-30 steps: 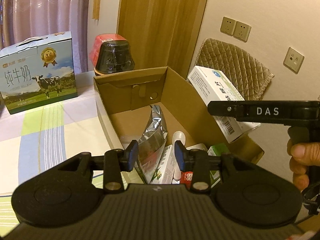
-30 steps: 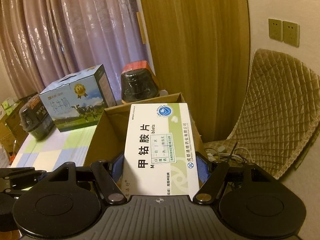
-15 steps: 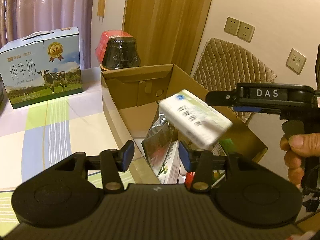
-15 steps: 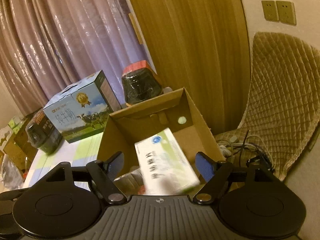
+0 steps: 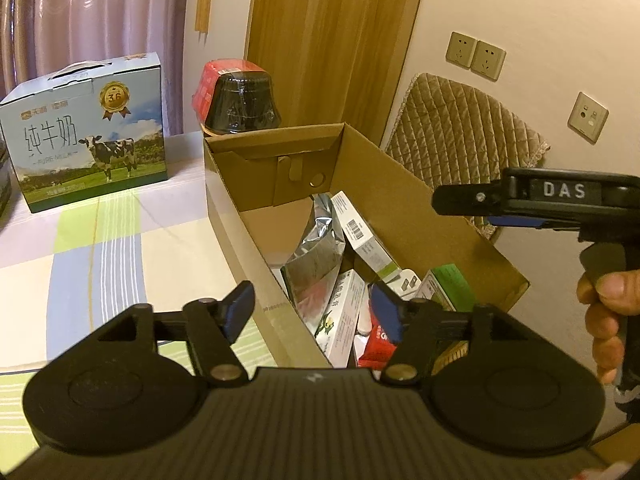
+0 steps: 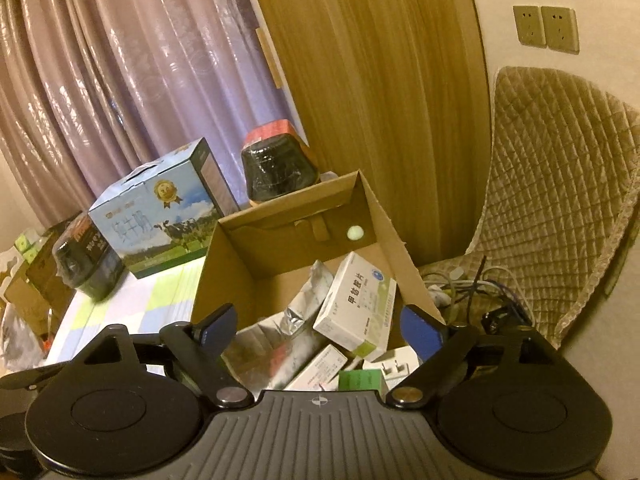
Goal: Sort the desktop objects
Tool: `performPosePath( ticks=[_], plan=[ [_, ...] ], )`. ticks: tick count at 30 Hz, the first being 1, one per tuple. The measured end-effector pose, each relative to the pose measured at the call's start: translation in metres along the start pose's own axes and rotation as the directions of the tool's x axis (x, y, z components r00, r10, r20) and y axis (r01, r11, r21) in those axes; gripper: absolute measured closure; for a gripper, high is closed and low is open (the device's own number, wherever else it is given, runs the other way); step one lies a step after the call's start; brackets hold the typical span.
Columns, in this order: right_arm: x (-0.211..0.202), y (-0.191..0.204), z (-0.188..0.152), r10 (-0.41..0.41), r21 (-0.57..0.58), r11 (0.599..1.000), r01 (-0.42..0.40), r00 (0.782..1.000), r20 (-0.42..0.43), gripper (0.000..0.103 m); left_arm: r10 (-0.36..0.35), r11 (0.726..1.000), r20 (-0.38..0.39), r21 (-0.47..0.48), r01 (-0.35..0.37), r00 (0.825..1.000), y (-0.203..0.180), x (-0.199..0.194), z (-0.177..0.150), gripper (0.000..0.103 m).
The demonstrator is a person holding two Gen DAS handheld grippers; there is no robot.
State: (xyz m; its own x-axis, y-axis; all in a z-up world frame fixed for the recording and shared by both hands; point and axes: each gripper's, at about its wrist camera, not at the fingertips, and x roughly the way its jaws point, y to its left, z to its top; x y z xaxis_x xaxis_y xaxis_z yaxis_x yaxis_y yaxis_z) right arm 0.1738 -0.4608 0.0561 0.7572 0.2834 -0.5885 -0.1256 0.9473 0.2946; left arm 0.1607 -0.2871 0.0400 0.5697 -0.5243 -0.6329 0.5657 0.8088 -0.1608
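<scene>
An open cardboard box stands on the table and holds several small packages. A white and green medicine box lies tilted inside it, on top of a silver foil pouch. My right gripper is open and empty above the box's near end; it also shows from the side in the left wrist view. My left gripper is open and empty, over the box's near left wall.
A blue milk carton and a black wrapped jar stand behind the box. Another dark jar sits at far left. A quilted chair and cables are to the right. The checked tablecloth lies left.
My right gripper opened and let go of the white and green medicine box, which fell into the cardboard box. My left gripper opened wider.
</scene>
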Motion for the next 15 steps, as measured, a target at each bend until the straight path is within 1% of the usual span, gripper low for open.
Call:
performPosePath(
  ticks=[2, 4, 8, 10, 15],
  plan=[
    [-0.004, 0.001, -0.003, -0.003, -0.009, 1.000, 0.003, 1.000, -0.003, 0.012, 0.003, 1.000, 0.000, 0.002, -0.003, 1.000, -0.001, -0.002, -0.001, 0.036],
    [-0.009, 0.002, -0.006, -0.009, -0.017, 1.000, 0.009, 1.000, -0.005, 0.009, 0.012, 1.000, 0.005, -0.002, -0.012, 1.000, -0.001, -0.005, -0.003, 0.028],
    [-0.020, 0.001, -0.012, -0.011, -0.008, 1.000, 0.011, 1.000, -0.012, 0.002, 0.033, 0.999, 0.019, 0.002, -0.033, 0.999, -0.001, -0.013, -0.005, 0.019],
    [-0.027, 0.001, -0.015, -0.011, -0.007, 1.000, 0.011, 1.000, -0.013, 0.002, 0.047, 0.999, 0.032, -0.003, -0.047, 0.998, 0.000, -0.019, -0.006, 0.010],
    [-0.042, 0.006, -0.023, -0.018, -0.026, 1.000, 0.017, 0.999, -0.029, 0.002, 0.070, 0.997, 0.060, -0.017, -0.069, 0.996, -0.001, -0.034, -0.015, 0.001]
  ],
)
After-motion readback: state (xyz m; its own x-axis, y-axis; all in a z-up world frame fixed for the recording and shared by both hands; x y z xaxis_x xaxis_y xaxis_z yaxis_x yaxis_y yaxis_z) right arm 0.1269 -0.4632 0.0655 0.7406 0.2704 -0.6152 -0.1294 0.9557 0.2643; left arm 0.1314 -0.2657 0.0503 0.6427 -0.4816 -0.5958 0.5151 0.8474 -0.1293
